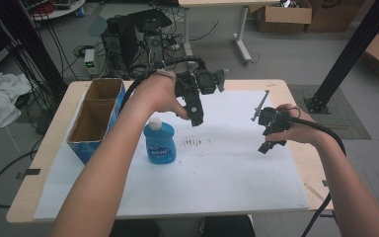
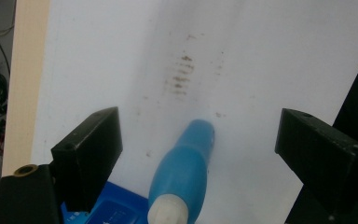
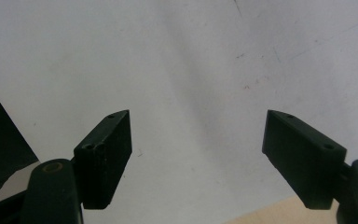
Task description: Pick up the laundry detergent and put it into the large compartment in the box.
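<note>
A blue bottle (image 1: 159, 142) with a white cap stands upright on the white sheet (image 1: 227, 168) that covers most of the worktop (image 1: 44, 148), left of the middle and nearer the left edge than the right. Just to its left, touching or nearly so, an open cardboard box (image 1: 97, 117) with blue sides runs along the left edge toward the far left corner — it has two compartments, and both look bare inside.

The left tongs (image 1: 196, 116) hang above the sheet just right of the bottle, held from behind by the left hand (image 1: 159, 94). In the left gripper view its jaws stand wide apart with the bottle (image 2: 182, 175) between them, touching neither; beyond it lies a patch of brown smudges (image 2: 182, 77) on the sheet.

The right tongs (image 1: 271, 129) hover near the right edge, gripped by the right hand (image 1: 296, 126), well apart from the bottle. The right gripper view shows those jaws wide too — plain white sheet (image 3: 177, 70) between them, and a sliver of wood worktop (image 3: 279, 214) at the bottom.
</note>
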The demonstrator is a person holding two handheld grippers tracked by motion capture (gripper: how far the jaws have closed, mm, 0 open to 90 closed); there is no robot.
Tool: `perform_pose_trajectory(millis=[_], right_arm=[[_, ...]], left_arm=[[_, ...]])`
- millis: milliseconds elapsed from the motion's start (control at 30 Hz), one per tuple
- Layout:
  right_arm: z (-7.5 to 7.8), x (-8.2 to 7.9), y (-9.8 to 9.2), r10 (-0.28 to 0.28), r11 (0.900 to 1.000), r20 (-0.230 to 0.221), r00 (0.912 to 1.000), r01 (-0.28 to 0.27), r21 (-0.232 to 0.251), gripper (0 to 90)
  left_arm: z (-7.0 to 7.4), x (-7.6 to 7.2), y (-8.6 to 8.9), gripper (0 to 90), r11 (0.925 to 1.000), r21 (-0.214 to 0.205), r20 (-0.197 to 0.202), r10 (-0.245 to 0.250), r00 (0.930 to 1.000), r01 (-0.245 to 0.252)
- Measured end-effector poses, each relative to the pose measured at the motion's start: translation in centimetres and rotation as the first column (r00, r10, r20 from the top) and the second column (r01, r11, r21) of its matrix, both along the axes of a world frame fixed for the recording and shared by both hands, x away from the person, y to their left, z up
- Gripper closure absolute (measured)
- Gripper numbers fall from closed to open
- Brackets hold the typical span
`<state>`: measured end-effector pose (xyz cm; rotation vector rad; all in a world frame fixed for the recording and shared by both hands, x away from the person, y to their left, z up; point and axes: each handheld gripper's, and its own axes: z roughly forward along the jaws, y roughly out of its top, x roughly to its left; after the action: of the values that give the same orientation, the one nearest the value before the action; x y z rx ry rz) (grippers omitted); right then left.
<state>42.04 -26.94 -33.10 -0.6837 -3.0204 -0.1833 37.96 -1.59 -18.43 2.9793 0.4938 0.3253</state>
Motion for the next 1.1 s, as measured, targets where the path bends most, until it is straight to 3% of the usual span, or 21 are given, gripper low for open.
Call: perform_pose_trajectory(millis=[333,400,700,833,933,1100], right_arm=[[0.2,0.0,0.3,-0.005,1.0,0.002,1.0,0.005,-0.007,24.2],[0.3,0.0,0.4,-0.005,1.0,-0.002,1.0,0.005,-0.006,24.3],[-0.1,0.1,0.7,0.001,1.0,-0.002,1.0,-0.001,-0.009,24.3],[-0.2,0.2,0.6,0.0,1.0,-0.005,1.0,0.0,-0.005,24.3],[-0.4,0.2,0.5,0.003,1.0,-0.008,1.0,-0.003,-0.004,24.3],[-0.7,0.3,0.4,0.004,1.0,-0.006,1.0,-0.004,0.009,24.3]], left_arm=[[0.0,0.2,0.4,15.3,0.9996,0.005,-0.01,-0.026,0.9996,0.027],[0.0,0.2,0.7,15.7,0.9992,0.016,0.005,-0.036,0.9994,0.035],[-0.5,0.3,2.6,15.4,0.9987,0.032,0.002,-0.041,0.9991,0.041],[-1.1,0.5,3.7,15.6,0.9982,0.043,-0.002,-0.042,0.9991,0.042],[-1.8,0.6,4.6,15.6,0.9988,0.018,-0.016,-0.045,0.9989,0.046],[-2.8,0.9,5.4,15.4,0.999,0.031,-0.032,-0.032,0.999,0.033]])
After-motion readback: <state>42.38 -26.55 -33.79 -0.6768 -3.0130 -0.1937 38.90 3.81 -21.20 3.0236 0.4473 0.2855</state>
